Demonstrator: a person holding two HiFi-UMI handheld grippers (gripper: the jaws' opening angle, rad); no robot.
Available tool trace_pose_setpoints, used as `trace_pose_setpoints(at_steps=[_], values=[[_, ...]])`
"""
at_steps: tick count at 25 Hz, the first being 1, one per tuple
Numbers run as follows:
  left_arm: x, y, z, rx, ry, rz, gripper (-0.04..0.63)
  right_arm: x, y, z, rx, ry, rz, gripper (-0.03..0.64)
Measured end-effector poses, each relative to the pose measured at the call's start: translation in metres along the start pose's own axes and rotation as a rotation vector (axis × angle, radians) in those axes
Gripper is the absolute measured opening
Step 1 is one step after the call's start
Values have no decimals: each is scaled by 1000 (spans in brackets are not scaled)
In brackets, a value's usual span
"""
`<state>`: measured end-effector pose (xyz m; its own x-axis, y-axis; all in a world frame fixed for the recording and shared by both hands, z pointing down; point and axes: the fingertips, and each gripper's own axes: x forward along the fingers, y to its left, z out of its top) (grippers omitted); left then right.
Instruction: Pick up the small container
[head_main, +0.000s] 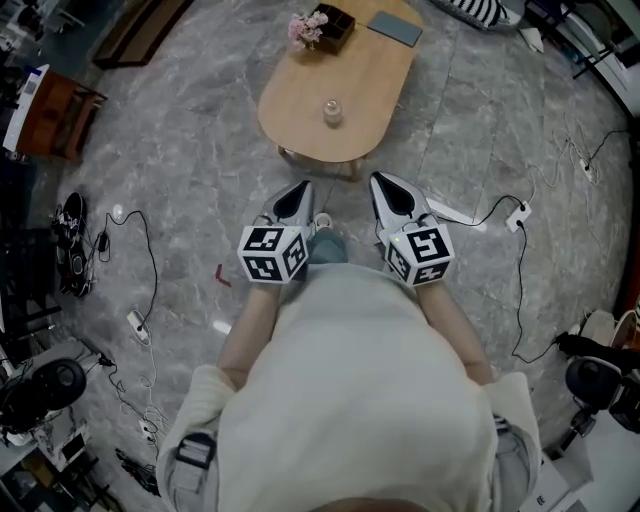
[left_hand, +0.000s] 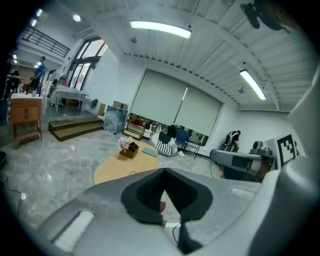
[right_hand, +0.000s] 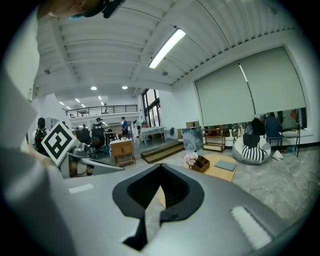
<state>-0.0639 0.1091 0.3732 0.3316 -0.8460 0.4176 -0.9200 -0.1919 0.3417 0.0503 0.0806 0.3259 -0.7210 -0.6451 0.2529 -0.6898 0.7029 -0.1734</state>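
Small container (head_main: 331, 111), a clear glass piece, stands upright on the near half of an oval wooden table (head_main: 375, 85), ahead of both grippers and roughly on the line that runs between them. It is well apart from either set of tips, with a strip of grey marble floor (head_main: 200, 130) and the table's near edge lying in between.

The left gripper (head_main: 303, 187) has its jaws fully together and nothing is caught in them. In the left gripper view (left_hand: 165, 170) the dark pads meet at a point, and the container (left_hand: 132, 173) shows as a small glint on the tabletop (left_hand: 112, 172), ahead of the tips and a little to their left. The right gripper (head_main: 380, 180) is likewise closed tip to tip and empty. Its own view (right_hand: 160, 166) shows the pads touching, with the table (right_hand: 220, 172) ahead and off to the right; the container cannot be made out there.

Beyond the container, at the table's far end, sits a dark wooden box (head_main: 335, 25) with pink flowers (head_main: 303, 30) at its left side, and a flat grey-blue slab (head_main: 394, 28) lies just to the box's right. Both grippers are held side by side and level with each other in front of the person's cream top (head_main: 350, 380), their marker cubes close to the body.
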Motion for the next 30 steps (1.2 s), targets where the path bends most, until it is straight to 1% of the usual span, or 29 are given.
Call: trace_pose_setpoints(at_steps=[2, 4, 12, 16, 20, 24, 27, 30], values=[[12, 9, 9, 31, 9, -13, 2, 15, -4, 5, -1, 1, -7, -2], [23, 20, 17, 42, 15, -25, 2, 30, -9, 8, 1, 2, -18, -2], [63, 60, 43, 29, 42, -78, 2, 86, -24, 17, 32, 16, -62, -2], [82, 78, 47, 31, 60, -99, 2, 109, -31, 13, 48, 30, -83, -2], [100, 97, 42, 26, 98, -125, 2, 125, -34, 7, 57, 44, -99, -2], [121, 113, 33, 6, 136, -118, 2, 128, -39, -2, 57, 82, -116, -2], [139, 120, 23, -13, 161, -114, 2, 130, -48, -14, 88, 109, -135, -2], [162, 130, 11, -4, 189, -105, 2, 138, -57, -29, 117, 132, -139, -2]])
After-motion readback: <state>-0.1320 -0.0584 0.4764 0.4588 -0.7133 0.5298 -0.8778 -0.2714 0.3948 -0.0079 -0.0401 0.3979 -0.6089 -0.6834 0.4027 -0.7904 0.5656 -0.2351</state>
